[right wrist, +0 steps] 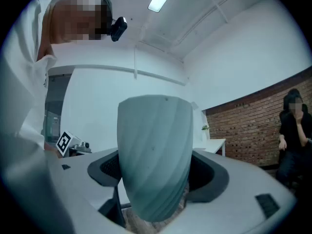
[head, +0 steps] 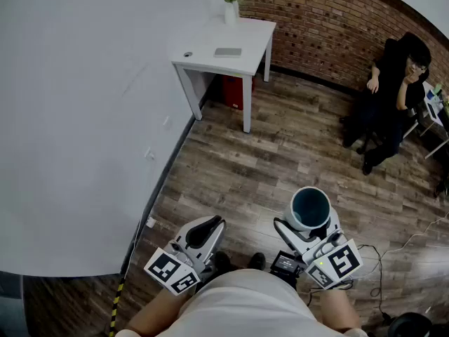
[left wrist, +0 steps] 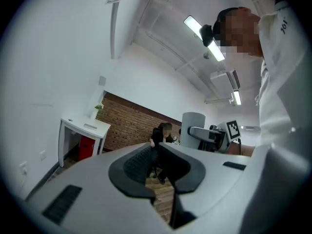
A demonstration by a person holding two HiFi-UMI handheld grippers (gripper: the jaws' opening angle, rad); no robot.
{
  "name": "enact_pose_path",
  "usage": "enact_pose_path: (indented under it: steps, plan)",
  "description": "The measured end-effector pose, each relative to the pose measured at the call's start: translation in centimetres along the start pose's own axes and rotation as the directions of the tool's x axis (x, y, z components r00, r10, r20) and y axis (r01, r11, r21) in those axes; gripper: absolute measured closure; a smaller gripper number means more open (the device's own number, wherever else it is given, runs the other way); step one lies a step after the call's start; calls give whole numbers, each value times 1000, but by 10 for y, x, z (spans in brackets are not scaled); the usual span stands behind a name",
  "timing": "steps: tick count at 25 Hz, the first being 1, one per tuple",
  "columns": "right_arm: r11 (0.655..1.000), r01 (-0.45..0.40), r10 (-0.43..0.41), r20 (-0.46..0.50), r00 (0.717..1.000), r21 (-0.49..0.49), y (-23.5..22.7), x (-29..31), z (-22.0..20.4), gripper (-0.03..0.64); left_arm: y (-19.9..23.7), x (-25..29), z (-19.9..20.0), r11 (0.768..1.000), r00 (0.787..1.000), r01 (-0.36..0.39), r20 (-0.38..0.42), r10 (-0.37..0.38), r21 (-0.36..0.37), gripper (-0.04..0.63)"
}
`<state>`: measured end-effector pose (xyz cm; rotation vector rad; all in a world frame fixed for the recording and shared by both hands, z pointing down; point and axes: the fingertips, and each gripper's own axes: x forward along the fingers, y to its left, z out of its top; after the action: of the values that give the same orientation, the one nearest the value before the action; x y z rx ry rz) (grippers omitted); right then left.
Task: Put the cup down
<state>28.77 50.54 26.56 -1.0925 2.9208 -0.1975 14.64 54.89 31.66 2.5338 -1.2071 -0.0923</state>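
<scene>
A ribbed pale cup (head: 310, 203) with a teal inside stands upright between the jaws of my right gripper (head: 307, 223), which is shut on it and holds it level above the wooden floor. In the right gripper view the cup (right wrist: 156, 160) fills the gap between the dark pads (right wrist: 105, 167). My left gripper (head: 208, 228) is held level beside it, shut, with nothing between its jaws (left wrist: 157, 165). From the left gripper view the cup (left wrist: 193, 123) and the right gripper (left wrist: 210, 132) show off to the right.
A white table (head: 210, 42) stands against the white wall at the back, with a small vase (head: 231, 9), a flat grey object (head: 228, 52) on it and a red box (head: 235, 90) under it. A person (head: 396, 90) sits by the brick wall. Cables (head: 407, 244) lie at the right.
</scene>
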Motion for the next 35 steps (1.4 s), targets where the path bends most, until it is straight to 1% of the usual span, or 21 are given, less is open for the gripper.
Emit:
enact_pose_path:
  steps: [9,14,19,24,31,35]
  plan:
    - [1000,0,0,-22,1000,5,-8,3,-5,238,-3,11,6,1000,1000,24,-2,-24,7,555]
    - [1000,-12,11,-71,997,-7,-10,12,-18,236,0,22,9,1000,1000,20,0,-20,21,520]
    - [1000,-23,24,-75,997,11,-19,21,-23,236,-1,38,13,999,1000,23,4,-23,31,520]
    - [999,-29,30,-71,997,17,-30,24,-27,236,5,45,13,1000,1000,2,4,-3,30,520]
    - [998,-56,57,-50,997,15,-43,30,-26,236,9,55,13,1000,1000,-29,6,29,4,520]
    - [997,-73,74,-44,996,13,-46,49,-24,236,25,56,17,999,999,-47,2,47,4,520]
